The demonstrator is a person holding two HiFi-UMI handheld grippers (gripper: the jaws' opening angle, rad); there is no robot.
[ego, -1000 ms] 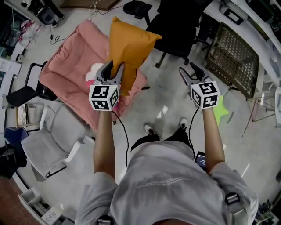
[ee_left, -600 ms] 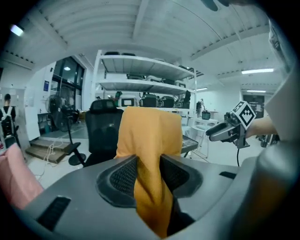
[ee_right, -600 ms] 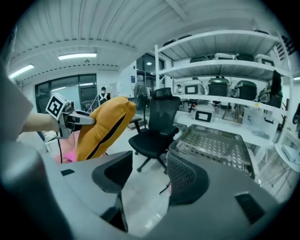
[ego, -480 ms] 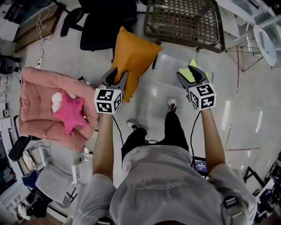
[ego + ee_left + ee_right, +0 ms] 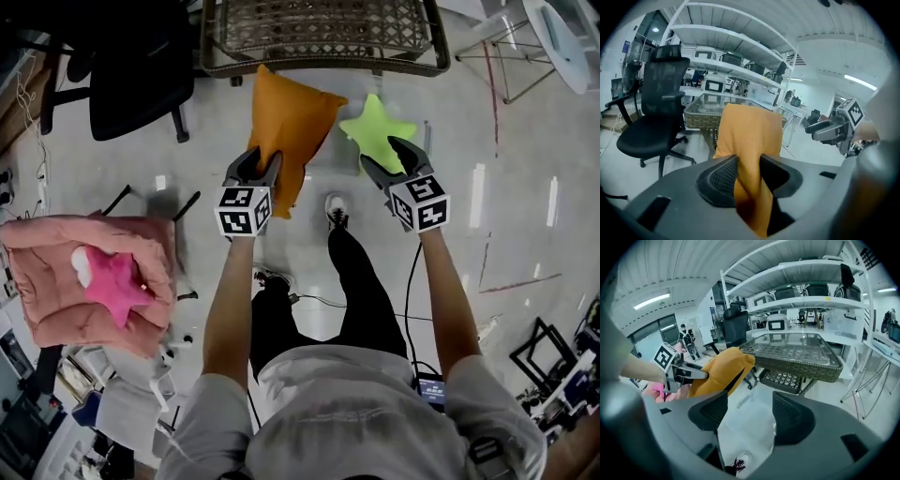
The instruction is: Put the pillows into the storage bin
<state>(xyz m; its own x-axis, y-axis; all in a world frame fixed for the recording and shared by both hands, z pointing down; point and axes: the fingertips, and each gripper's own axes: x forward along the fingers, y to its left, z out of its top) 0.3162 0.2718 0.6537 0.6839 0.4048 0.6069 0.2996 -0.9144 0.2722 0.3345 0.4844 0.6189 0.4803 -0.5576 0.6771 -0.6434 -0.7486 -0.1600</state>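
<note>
Jaws of left gripper point(image 5: 255, 161) clamp one orange pillow point(image 5: 291, 112); right gripper's point(image 5: 384, 155) empty jaws are opening near one green star pillow point(image 5: 375, 127).

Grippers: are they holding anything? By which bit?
The left gripper pinches the orange pillow by its lower end. The right gripper, jaws opening, holds nothing.

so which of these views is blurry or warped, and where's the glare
Head view: the pink cushion at left looks motion-smeared, and the glossy floor carries white light streaks. Left gripper view: fisheye, shelves bowed, corners black, orange pillow sharp enough. Right gripper view: same warp, with a bright ceiling light strip.
</note>
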